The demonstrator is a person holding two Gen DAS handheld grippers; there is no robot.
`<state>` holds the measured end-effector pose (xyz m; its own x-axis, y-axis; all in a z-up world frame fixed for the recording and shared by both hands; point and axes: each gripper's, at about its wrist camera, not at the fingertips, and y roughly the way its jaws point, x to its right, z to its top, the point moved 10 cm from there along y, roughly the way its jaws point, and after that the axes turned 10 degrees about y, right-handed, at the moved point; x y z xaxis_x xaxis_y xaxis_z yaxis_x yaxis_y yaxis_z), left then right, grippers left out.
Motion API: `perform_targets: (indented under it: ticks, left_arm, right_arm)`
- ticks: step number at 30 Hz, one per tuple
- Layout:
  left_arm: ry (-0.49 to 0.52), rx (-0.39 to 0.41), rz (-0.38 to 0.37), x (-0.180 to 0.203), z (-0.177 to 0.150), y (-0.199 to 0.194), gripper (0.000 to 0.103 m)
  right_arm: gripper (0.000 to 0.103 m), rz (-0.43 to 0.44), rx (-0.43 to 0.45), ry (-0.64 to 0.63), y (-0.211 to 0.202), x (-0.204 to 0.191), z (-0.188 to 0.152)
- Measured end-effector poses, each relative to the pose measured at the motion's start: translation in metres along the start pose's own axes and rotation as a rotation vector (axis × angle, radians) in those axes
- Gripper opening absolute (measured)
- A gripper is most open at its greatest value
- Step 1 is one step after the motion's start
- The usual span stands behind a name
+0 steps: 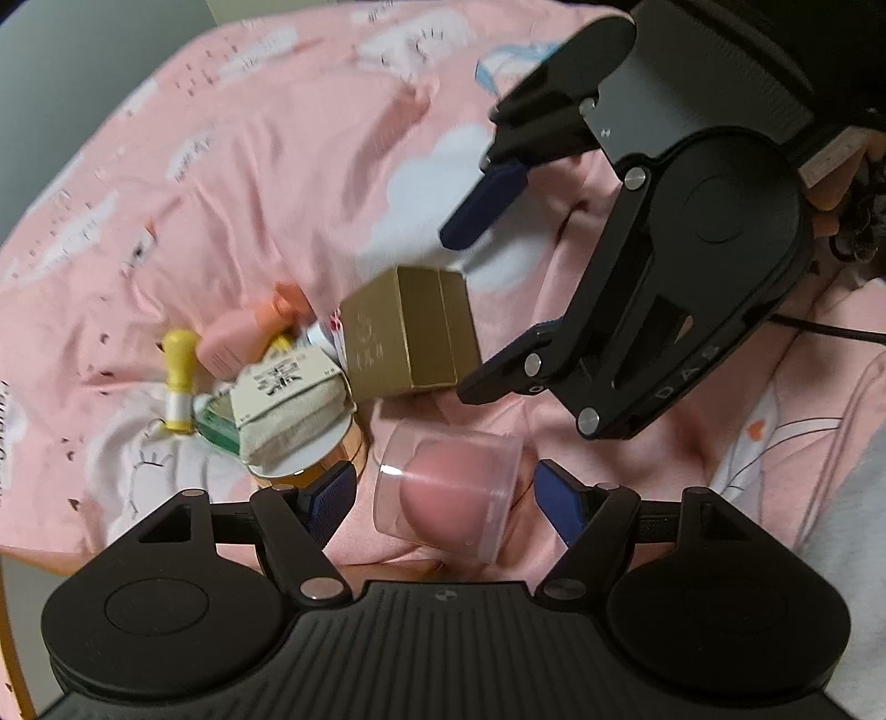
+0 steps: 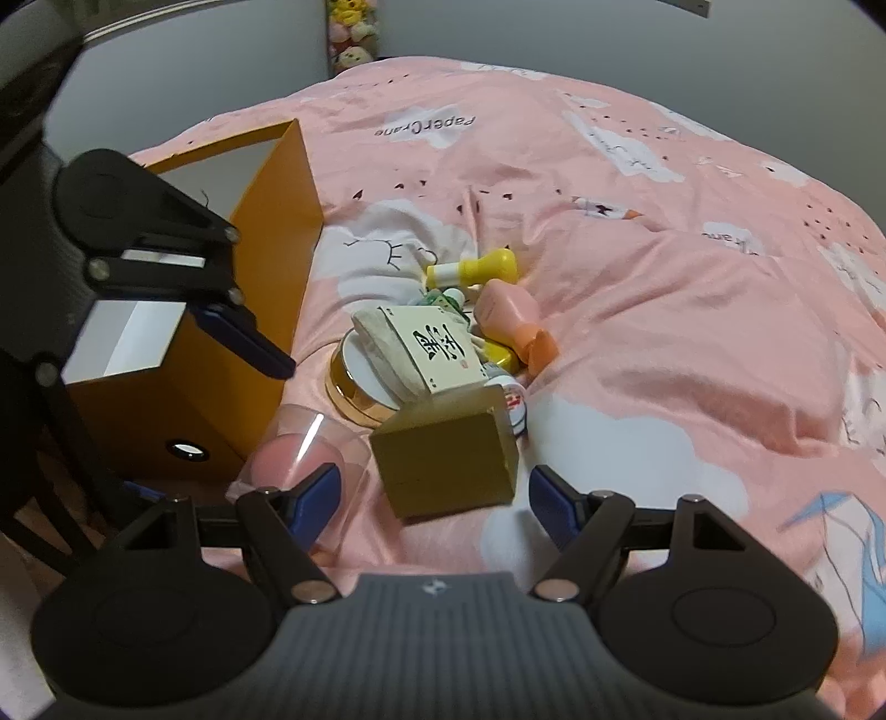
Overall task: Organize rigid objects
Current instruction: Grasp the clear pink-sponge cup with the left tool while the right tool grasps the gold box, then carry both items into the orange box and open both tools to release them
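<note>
A pile of small objects lies on the pink bedspread [image 2: 664,310]: a gold box [image 2: 448,448] [image 1: 410,327], a clear cup with a pink puff [image 1: 448,493] [image 2: 302,448], a round gold compact [image 2: 354,387], a cloth pouch with a label [image 2: 421,349] [image 1: 288,404], a pink bottle [image 2: 509,315] [image 1: 238,332] and a yellow-capped bottle [image 2: 476,268] [image 1: 180,382]. My left gripper [image 1: 446,501] is open with the clear cup between its fingers. My right gripper [image 2: 432,498] is open just before the gold box; in the left wrist view it [image 1: 470,310] hovers over that box.
An open orange box [image 2: 249,266] with a white inside stands at the left of the pile. The bedspread is rumpled with folds. Plush toys [image 2: 351,33] sit at the far wall. A black cable [image 1: 830,329] runs off right.
</note>
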<state>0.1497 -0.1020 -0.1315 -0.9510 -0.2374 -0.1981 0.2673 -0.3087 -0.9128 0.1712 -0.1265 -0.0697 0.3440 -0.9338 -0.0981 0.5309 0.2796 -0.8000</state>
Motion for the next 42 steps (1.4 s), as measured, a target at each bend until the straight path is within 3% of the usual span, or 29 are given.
perform_targets:
  ticks: [9,15,21,31,42]
  left_arm:
    - [-0.043,-0.095,-0.075,-0.009,0.000,0.024,0.085]
    - [-0.062,-0.112,-0.094,-0.012,-0.001,0.035,0.082]
    - [-0.078,-0.118,-0.103,-0.010,0.000,0.041,0.072]
    - [-0.135,-0.086,-0.012,-0.020,0.002,0.025,0.071]
    - [-0.190,0.036,0.127,-0.028,0.016,-0.055,0.070]
  right_arm:
    - [0.074,0.047,-0.041,-0.018,0.034,0.002,0.010]
    - [0.072,0.065,-0.051,-0.006,0.047,0.003,0.016]
    - [0.071,0.072,-0.067,0.010,0.046,0.005,0.015]
    - [0.065,0.032,-0.067,0.025,0.038,0.008,0.015]
    - [0.061,-0.019,0.019,-0.021,-0.005,0.004,0.038]
